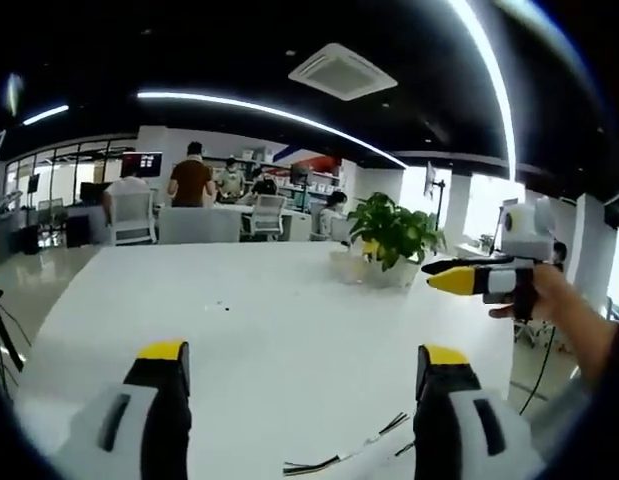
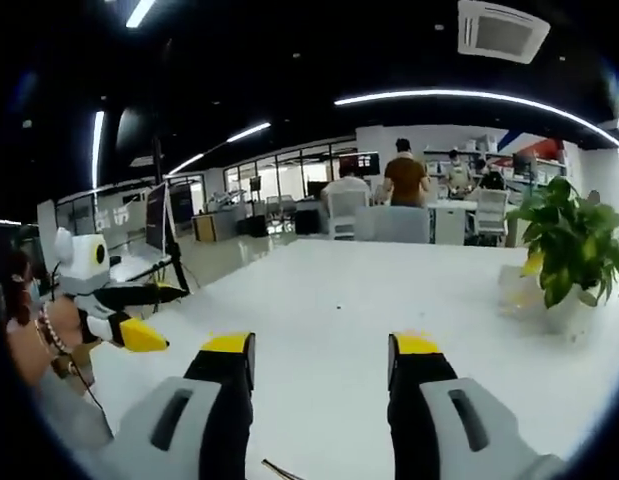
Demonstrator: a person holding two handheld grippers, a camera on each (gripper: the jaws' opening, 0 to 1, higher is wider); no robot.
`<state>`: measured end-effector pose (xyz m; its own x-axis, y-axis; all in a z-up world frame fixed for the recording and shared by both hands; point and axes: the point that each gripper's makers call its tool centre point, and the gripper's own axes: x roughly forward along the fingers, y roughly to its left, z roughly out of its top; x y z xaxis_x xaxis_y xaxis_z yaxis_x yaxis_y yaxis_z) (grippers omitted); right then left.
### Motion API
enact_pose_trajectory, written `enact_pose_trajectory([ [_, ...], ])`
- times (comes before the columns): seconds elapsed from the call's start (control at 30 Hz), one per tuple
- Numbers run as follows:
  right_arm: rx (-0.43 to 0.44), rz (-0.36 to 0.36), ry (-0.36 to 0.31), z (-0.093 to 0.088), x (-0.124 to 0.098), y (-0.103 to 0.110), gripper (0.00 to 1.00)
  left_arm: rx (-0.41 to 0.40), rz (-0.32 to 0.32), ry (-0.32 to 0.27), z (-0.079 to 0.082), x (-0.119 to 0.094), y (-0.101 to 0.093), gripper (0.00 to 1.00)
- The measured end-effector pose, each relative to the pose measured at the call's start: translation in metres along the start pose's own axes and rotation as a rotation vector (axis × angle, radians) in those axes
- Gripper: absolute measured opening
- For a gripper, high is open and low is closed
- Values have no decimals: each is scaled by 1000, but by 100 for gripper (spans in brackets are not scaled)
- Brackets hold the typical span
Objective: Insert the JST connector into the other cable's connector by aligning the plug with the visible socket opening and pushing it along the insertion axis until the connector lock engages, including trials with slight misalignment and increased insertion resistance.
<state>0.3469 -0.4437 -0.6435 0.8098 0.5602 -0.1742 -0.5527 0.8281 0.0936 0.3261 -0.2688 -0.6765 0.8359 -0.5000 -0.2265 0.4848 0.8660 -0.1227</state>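
Wide white table (image 1: 289, 330) spreading across the left gripper view, seen again in the right gripper view (image 2: 409, 300), with an open office behind: desks, chairs, people standing and sitting far away, long ceiling lights above. Green potted plant (image 1: 394, 232) standing on the far right part of the table in the left gripper view, and at the right edge in the right gripper view (image 2: 569, 245). Left gripper (image 1: 304, 358) rising from the bottom of its own view, jaws spread wide with yellow tips, nothing between them, only bare table surface in the gap. Same left gripper (image 2: 139, 335) entering the right gripper view from the left, held by a hand (image 2: 49, 340) with a beaded bracelet, above the table edge. Right gripper (image 2: 322, 348) likewise wide apart in its own view, yellow tips up, holding nothing. Right gripper (image 1: 459, 280) also visible at the right side of the left gripper view, carried by a hand (image 1: 544, 295), well above the table and just beside the plant. Thin cable (image 1: 349, 452) lying flat on the table near the bottom of the left gripper view, between the two jaws and closer to the right one, dark wire ends fanned out; connector itself too small to tell. Small dark wire tip (image 2: 274, 467) at the bottom edge of the right gripper view, between the jaws, touching neither.
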Motion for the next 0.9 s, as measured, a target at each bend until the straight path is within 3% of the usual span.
enact_pose_trajectory([
  [0.13, 3, 60, -56, -2, 8, 2, 48, -20, -18, 15, -14, 4, 10, 91],
  [0.2, 3, 74, -65, -5, 12, -1, 45, -60, -71, 54, -28, 7, 7, 91],
  [0.23, -1, 66, -95, -1, 13, -4, 42, -74, -74, 89, -36, 9, 11, 91],
  [0.3, -3, 57, -197, 16, 13, -6, 36, -54, -64, 76, -39, 12, 17, 90],
  [0.37, 12, 98, -225, 22, 15, -2, 36, -55, -71, 73, -40, 14, 20, 91],
  [0.4, 9, 115, -226, 23, 16, -1, 39, -58, -85, 60, -40, 16, 19, 92],
  [0.47, -23, 137, -229, 22, 18, 2, 46, -7, -152, -50, -26, 20, 12, 90],
  [0.53, -77, 159, -211, 16, 20, 5, 47, 7, -206, -36, -32, 18, 4, 82],
  [0.67, -103, 226, -180, 2, 21, 12, 44, 60, -250, -18, -45, 18, -4, 83],
  [0.77, -102, 283, -155, -12, 17, 17, 43, -30, -339, -34, -53, 15, -18, 84],
  [0.9, -121, 344, -85, -42, 14, 25, 40, 13, -343, -13, -64, 18, -19, 83],
])
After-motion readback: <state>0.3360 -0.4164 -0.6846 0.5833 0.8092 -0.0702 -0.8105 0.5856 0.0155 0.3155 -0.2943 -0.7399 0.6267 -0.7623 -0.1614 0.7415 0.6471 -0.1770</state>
